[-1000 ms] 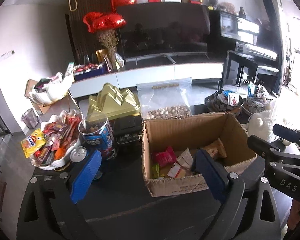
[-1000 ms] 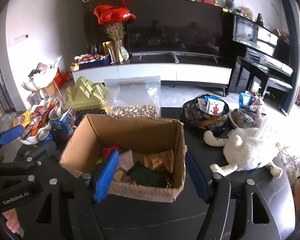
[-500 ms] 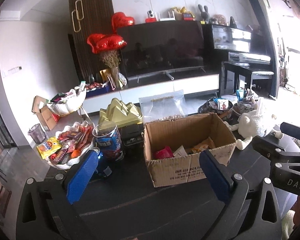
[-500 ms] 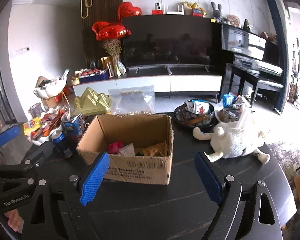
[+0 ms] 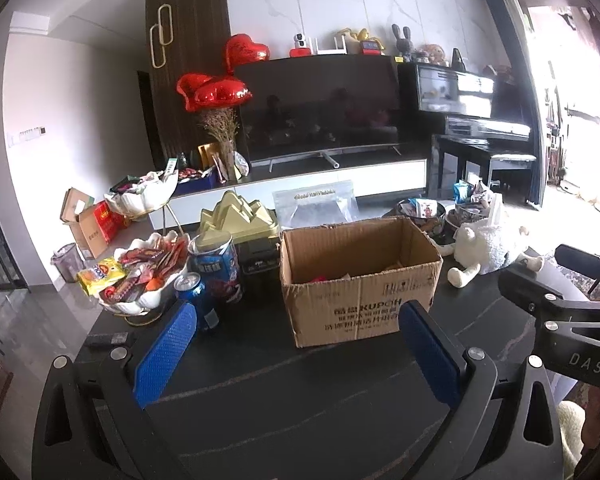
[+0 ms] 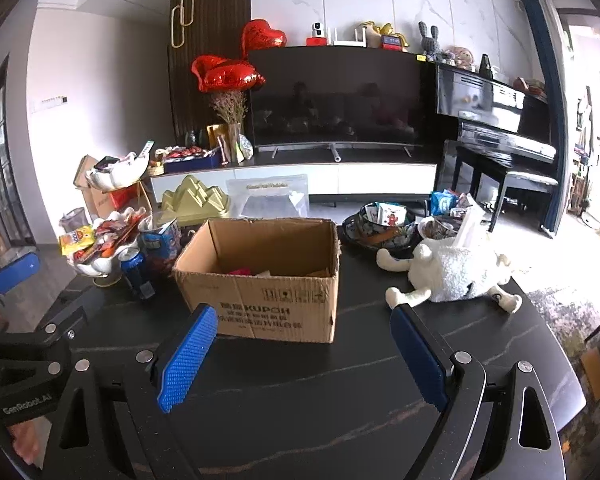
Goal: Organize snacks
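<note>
Tools both angled downward over dark surface (image 5: 300, 400). Left tool (image 5: 296, 352) jaws spread wide, nothing between the pads. Right tool (image 6: 300, 356) jaws have just been opening; likewise empty. Left to right on the surface: white shell dish of snacks (image 5: 140, 276), blue can (image 5: 196, 300), cardboard box (image 5: 360, 280), plush sheep (image 6: 456, 272). Bare dark surface lies between box and both tools; right surface edge shows beyond the sheep. Box upright, open top upward, long axis left-right, printed face toward the tools; a few packets inside.
</note>
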Demonstrator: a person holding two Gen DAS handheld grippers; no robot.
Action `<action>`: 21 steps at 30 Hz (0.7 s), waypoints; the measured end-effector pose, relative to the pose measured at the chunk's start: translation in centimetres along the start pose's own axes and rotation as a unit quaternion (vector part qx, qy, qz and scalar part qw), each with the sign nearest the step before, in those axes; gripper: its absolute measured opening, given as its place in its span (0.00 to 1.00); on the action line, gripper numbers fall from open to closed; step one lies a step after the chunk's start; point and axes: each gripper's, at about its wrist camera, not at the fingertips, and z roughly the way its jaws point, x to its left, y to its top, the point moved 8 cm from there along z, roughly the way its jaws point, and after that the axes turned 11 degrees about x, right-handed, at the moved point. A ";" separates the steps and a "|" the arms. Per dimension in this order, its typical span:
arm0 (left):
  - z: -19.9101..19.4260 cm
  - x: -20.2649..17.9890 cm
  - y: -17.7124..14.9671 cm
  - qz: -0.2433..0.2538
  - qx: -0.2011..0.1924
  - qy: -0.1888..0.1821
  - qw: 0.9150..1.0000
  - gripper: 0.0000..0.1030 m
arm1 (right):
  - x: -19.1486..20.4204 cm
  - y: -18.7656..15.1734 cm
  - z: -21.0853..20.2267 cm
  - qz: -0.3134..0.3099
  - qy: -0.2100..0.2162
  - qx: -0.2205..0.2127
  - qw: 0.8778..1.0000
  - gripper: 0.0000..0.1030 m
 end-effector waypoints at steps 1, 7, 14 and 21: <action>-0.1 0.1 -0.2 -0.003 0.000 0.000 1.000 1.00 | -0.1 -0.3 -0.3 -0.002 -0.006 -0.003 1.000 0.87; -0.4 -0.1 -1.5 -0.010 0.009 -0.011 1.000 1.00 | -0.2 -1.3 -1.1 -0.002 -0.007 -0.006 1.000 0.87; -0.7 -0.1 -2.1 -0.012 0.012 -0.010 1.000 1.00 | 0.2 -2.2 -1.4 -0.007 0.000 -0.005 1.000 0.87; -1.3 0.0 -2.3 -0.014 0.007 -0.010 1.000 1.00 | 0.5 -2.4 -1.9 -0.011 0.004 -0.009 1.000 0.87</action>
